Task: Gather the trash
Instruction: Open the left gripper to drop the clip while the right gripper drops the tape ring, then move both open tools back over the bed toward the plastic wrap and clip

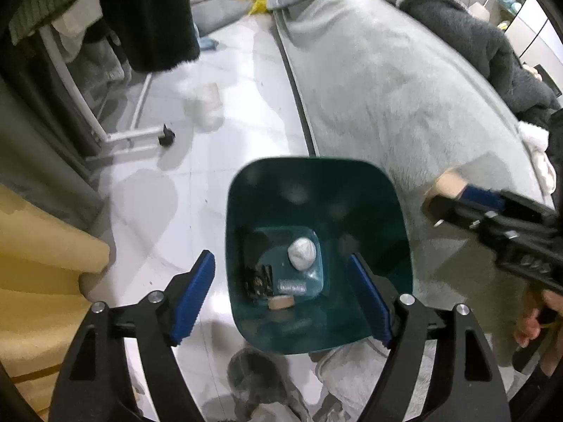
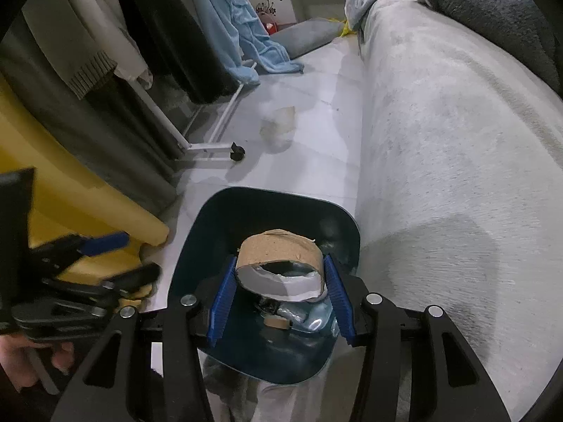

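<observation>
A dark teal trash bin [image 1: 397, 274] stands on the white floor beside the bed. Inside lie a white crumpled wad [image 1: 301, 253], a dark wrapper [image 1: 258, 281] and a small cardboard ring [image 1: 280, 302]. My left gripper [image 1: 283, 297] is open and empty, its fingers astride the bin's near rim. My right gripper [image 2: 279, 302] is shut on a cardboard tube [image 2: 279, 249] and holds it over the bin's [image 2: 197, 246] opening. The right gripper also shows in the left wrist view [image 1: 454, 197] at the bin's right, the left gripper in the right wrist view [image 2: 105, 256] at the left.
A grey-covered bed [image 1: 387, 81] runs along the right. A clothes rack with a castor [image 1: 165, 138] and hanging garments stands at the left. A pale plastic cup or bottle [image 1: 207, 103] lies on the floor beyond the bin. A yellow object [image 1: 38, 246] is at the near left.
</observation>
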{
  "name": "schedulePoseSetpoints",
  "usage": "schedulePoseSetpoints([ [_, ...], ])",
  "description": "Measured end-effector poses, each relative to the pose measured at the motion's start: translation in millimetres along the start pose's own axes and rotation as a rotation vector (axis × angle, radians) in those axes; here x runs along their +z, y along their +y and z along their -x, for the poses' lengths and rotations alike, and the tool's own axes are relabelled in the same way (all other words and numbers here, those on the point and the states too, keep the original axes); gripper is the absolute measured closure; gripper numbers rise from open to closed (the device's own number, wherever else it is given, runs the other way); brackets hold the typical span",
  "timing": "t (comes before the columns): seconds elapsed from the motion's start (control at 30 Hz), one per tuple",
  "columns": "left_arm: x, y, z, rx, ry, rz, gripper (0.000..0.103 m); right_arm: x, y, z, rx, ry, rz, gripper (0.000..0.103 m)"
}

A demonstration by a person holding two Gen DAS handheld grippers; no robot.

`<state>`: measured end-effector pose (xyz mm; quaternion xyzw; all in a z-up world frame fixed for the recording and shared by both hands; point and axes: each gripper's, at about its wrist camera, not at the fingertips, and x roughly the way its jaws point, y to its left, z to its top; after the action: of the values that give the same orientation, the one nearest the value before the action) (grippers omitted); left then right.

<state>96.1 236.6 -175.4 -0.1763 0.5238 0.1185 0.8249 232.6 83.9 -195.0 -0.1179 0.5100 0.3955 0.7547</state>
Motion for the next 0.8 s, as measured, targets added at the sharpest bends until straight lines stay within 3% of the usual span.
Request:
schedulePoseSetpoints([
  [0.4,14.6,-12.6,57.2,-0.024,-0.228,-0.034,0.021,-4.0,12.2,-19.5,-0.034,0.044,0.059,0.051],
  [0.8,24.2,-34.4,110.6,-0.083,-0.420,-0.052,0.016,3.7,27.4,5.1,-0.022,-0.007,0.087,0.027],
])
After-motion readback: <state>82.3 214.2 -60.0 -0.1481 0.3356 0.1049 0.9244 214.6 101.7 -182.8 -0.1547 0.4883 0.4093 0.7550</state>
